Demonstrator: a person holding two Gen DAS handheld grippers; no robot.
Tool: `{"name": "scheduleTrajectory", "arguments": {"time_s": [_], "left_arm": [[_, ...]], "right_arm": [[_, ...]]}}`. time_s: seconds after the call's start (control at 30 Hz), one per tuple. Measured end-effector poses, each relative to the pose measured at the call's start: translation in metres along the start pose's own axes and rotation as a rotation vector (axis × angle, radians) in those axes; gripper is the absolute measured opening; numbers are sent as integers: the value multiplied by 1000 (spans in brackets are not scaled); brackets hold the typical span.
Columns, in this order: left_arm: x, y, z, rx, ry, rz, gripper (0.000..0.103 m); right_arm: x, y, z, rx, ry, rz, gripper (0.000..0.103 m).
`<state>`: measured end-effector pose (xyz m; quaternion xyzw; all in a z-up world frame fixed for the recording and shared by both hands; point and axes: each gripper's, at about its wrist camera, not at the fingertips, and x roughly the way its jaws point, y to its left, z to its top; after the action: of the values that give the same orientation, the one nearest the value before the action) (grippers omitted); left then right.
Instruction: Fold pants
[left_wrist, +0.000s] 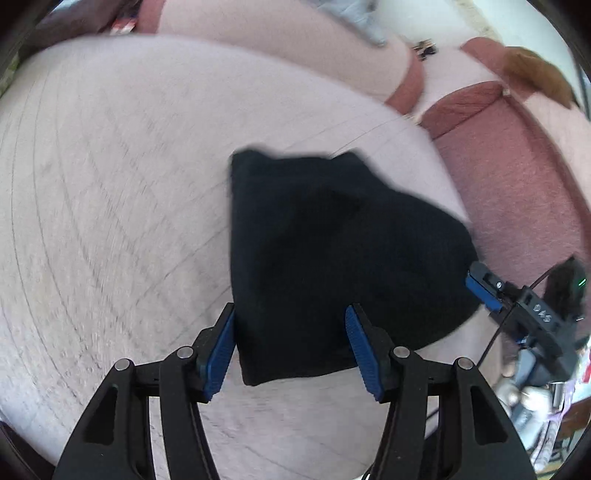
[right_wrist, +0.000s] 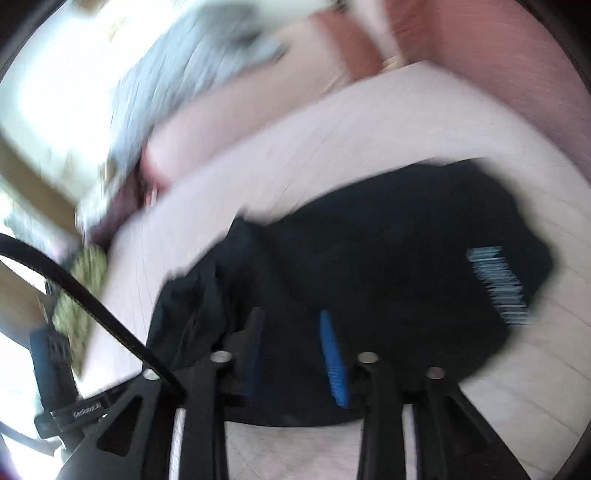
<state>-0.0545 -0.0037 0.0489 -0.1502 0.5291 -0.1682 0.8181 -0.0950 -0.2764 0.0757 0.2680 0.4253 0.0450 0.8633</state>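
The black pants (left_wrist: 332, 258) lie folded into a compact bundle on a pale pink quilted cushion (left_wrist: 110, 184). My left gripper (left_wrist: 290, 350) is open and empty, its blue pads straddling the near edge of the bundle just above it. My right gripper (left_wrist: 480, 286) shows at the bundle's right edge in the left wrist view. In the blurred right wrist view the right gripper (right_wrist: 295, 354) is open over the pants (right_wrist: 388, 277), which show a pale printed label (right_wrist: 498, 284).
Dark pink sofa cushions (left_wrist: 517, 166) rise behind and to the right of the quilted cushion. A grey garment (right_wrist: 177, 92) lies on the sofa back. A brown furry thing (left_wrist: 535, 70) sits at the far right. Clutter (left_wrist: 535, 398) lies off the right edge.
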Motion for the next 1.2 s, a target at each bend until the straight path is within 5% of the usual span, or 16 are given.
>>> {"name": "scheduleTrajectory", "arguments": {"time_s": [0.13, 0.3, 0.4, 0.57, 0.77, 1.03, 1.2], "left_arm": [[-7, -48, 30, 101, -20, -40, 67], [28, -131, 66, 262, 27, -64, 68], [28, -168, 70, 317, 46, -140, 68], [37, -173, 73, 295, 56, -122, 68], [83, -210, 83, 388, 99, -68, 68], [185, -280, 90, 518, 274, -97, 68], [230, -306, 77, 644, 370, -27, 68]], "right_arm": [[-46, -67, 3, 237, -125, -14, 49], [-58, -109, -11, 248, -100, -99, 49], [-57, -125, -13, 252, -82, -94, 49], [-52, -131, -4, 267, -106, -58, 51], [-32, -123, -4, 302, -52, -49, 52], [-22, -116, -7, 255, -83, -94, 52], [-14, -118, -3, 272, -115, -66, 60]]}}
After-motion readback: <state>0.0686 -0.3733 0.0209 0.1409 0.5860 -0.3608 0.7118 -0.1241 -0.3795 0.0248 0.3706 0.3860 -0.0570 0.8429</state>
